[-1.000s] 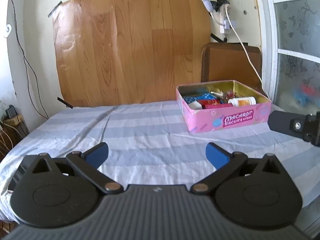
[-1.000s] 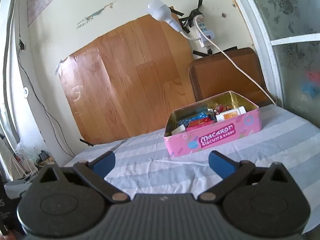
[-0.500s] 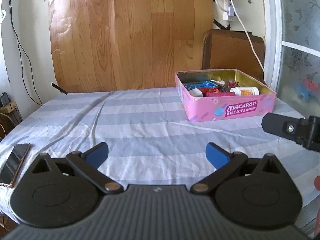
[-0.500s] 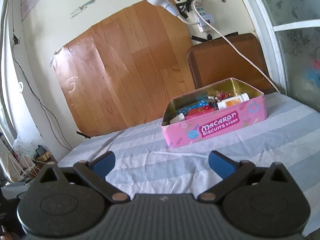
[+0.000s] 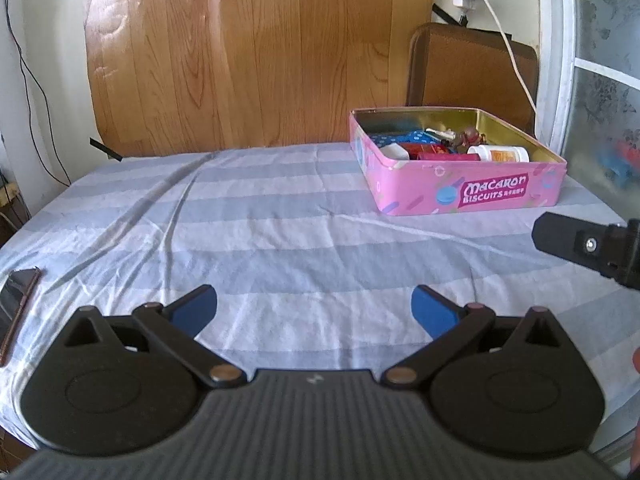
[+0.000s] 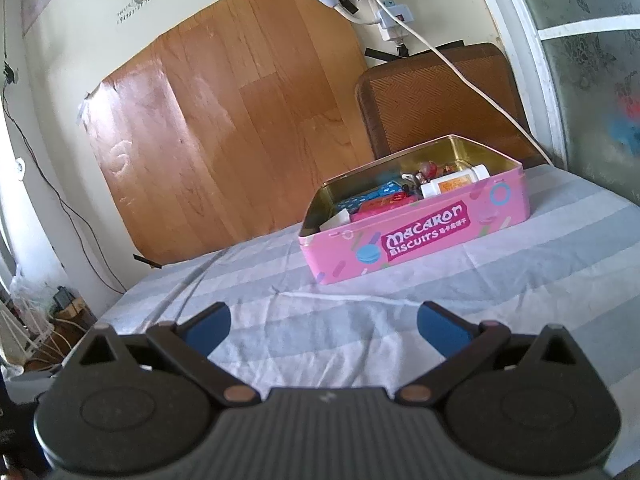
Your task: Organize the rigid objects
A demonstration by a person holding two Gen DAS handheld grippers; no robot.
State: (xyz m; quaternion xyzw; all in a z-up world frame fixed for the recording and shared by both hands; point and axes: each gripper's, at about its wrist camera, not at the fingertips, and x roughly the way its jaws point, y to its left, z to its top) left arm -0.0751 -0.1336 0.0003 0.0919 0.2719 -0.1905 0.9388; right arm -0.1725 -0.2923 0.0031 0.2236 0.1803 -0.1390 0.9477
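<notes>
The pink tin [image 5: 460, 184] sits open near the far right corner of the bed, filled with small rigid things: a white bottle [image 5: 500, 155] with an orange label lying on its side against the near wall, red packets [image 5: 430, 151], a blue dotted piece [image 5: 404, 137] and a small brownish figure [image 5: 470, 135] I cannot make out clearly. Its near wall reads "MACARON BISCUITS", followed by smaller characters too fine for me to read. The inner walls are gold.

Between the tin and my tools the striped sheet [image 5: 280, 240] lies bare, with a long crease running from the far edge toward the left side, so the whole middle and left of the bed is open room. At the left edge a dark phone [image 5: 16, 304] lies flat.

My left gripper [image 5: 314, 308] hovers over the near edge, its blue pads spread wide apart and holding nothing. My right gripper [image 6: 324, 324] is likewise spread wide and empty, pointing at the tin from the near side; in the left view its black body juts in from the right edge.

Behind the bed a wood-grain panel [image 6: 224, 128] is taped to the pale wall, a brown chair back [image 6: 440, 96] stands behind the tin, and a white cable [image 6: 472, 84] runs down from a wall plug [image 6: 390, 16]. Frosted glass [image 6: 592, 80] lines the right side.
</notes>
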